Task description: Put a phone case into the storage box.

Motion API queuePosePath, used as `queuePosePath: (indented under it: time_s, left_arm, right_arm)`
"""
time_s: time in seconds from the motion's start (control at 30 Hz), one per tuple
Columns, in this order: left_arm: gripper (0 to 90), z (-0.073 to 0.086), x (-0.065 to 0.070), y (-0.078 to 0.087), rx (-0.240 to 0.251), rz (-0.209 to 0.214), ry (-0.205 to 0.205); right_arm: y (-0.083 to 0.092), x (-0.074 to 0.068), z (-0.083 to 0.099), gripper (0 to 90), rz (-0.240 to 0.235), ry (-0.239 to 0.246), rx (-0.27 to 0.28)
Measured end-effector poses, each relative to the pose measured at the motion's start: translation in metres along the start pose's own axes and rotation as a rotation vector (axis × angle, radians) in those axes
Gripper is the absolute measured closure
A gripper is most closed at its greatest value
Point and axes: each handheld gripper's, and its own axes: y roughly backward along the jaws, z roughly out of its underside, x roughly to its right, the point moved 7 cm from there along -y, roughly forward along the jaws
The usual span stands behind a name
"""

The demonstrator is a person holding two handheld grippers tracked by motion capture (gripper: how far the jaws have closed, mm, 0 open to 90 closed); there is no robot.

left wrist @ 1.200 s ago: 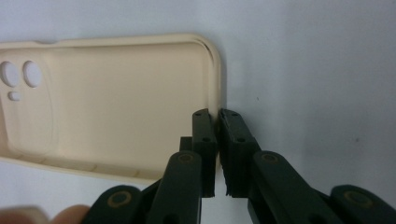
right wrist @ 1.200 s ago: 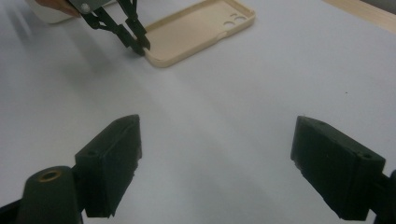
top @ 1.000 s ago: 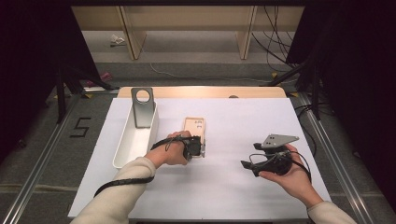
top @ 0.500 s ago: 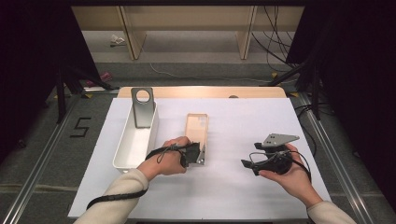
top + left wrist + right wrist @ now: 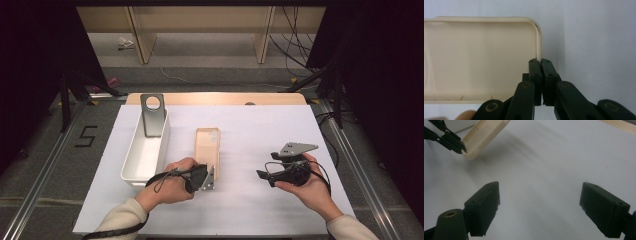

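On white paper, left hand-held gripper (image 5: pixel 541 62) pinches smooth beige case (image 5: pixel 479 57).

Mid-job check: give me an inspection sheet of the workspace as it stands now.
Surface: white table sheet, wooden edge at the far side.
Job's things: beige phone case lying open side up, near corner pinched by the left gripper.
Clutter: white bin left of the case, with a grey metal bracket leaning at its far end.
Grippers: left gripper shut on the case's rim; right gripper open, jaws wide, holding nothing, over bare sheet.
Cables: black cable looped over the left hand; loose cables on the floor beyond the table.
Surroundings: wooden frame legs, dark curtains at the sides.
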Motion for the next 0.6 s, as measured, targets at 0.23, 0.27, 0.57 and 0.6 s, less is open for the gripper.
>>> queuePosePath:
  time_s: [0.23,0.27,0.57,0.6]
  left_arm:
    - [87.8,-0.006,0.008,0.007,0.018,-0.01,-0.007]
    - [87.7,-0.008,0.009,0.008,0.022,-0.008,-0.01]
    - [87.7,-0.027,0.014,0.013,0.057,-0.013,-0.041]
    - [87.8,-0.029,0.015,0.013,0.06,-0.011,-0.046]
  right_arm:
    - [-0.007,-0.003,-0.007,17.3,-0.004,-0.008,0.006]
    - [-0.007,-0.003,-0.008,17.3,-0.004,-0.01,0.007]
    - [-0.02,-0.002,-0.023,17.3,-0.03,-0.062,0.03]
    - [-0.023,-0.003,-0.025,17.3,-0.03,-0.063,0.032]
